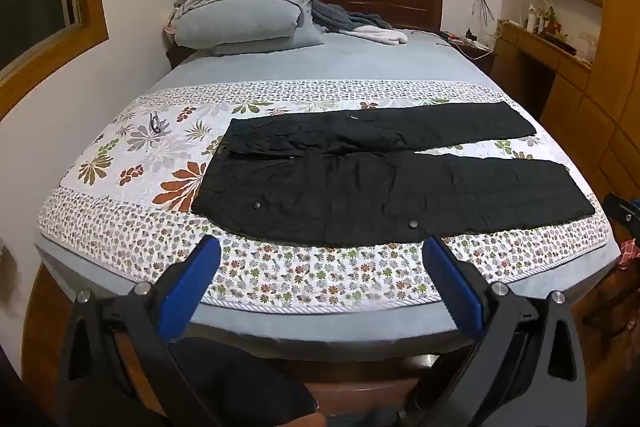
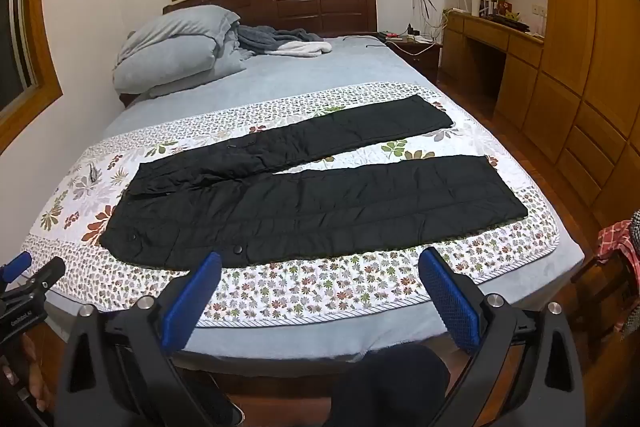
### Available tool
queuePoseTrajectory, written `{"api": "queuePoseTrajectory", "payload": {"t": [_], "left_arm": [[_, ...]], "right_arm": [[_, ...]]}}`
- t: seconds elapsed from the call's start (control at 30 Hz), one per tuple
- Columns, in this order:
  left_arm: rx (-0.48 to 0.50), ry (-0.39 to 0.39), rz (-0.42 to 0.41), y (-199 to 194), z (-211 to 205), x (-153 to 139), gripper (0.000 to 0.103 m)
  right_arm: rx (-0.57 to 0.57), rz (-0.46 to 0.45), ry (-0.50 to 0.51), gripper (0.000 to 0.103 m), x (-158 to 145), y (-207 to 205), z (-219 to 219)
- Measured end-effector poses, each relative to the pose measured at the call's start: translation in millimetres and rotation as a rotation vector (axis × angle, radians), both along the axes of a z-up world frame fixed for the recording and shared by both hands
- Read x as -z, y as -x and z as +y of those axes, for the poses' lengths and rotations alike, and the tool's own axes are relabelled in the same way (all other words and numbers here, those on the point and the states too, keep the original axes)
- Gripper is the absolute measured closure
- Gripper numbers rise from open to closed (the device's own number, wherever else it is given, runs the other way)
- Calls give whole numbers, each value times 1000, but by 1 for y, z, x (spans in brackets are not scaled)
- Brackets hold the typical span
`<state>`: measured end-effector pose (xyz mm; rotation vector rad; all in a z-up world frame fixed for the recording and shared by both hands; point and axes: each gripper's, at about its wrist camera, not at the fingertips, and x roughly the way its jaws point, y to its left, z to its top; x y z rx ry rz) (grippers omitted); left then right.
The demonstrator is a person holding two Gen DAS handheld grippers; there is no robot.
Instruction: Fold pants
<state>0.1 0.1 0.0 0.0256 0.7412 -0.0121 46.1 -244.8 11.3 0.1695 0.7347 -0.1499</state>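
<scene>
Black quilted pants (image 1: 380, 183) lie flat, legs splayed, on a floral quilted coverlet (image 1: 280, 279) over the bed; left claw (image 1: 320, 247) and right claw (image 2: 320, 259) gape wide, empty.

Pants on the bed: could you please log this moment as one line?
stage: before first fold | pants: flat on quilt, legs spread | left tool: open, empty | right tool: open, empty
</scene>
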Motion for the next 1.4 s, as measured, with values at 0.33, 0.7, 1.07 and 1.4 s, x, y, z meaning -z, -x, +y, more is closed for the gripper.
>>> {"api": "queuePoseTrajectory", "payload": {"t": [0.33, 0.7, 1.07, 1.4], "left_arm": [[0, 5, 2, -1, 8, 0, 2], [-7, -5, 0, -1, 7, 0, 2], [-7, -8, -4, 0, 8, 0, 2], [-10, -11, -6, 0, 7, -3, 2]], "right_arm": [[0, 3, 8, 3, 1, -2, 3], [-1, 4, 8, 3, 2, 0, 1], [-2, 5, 8, 3, 2, 0, 2], [-1, 4, 8, 3, 3, 1, 2]]}}
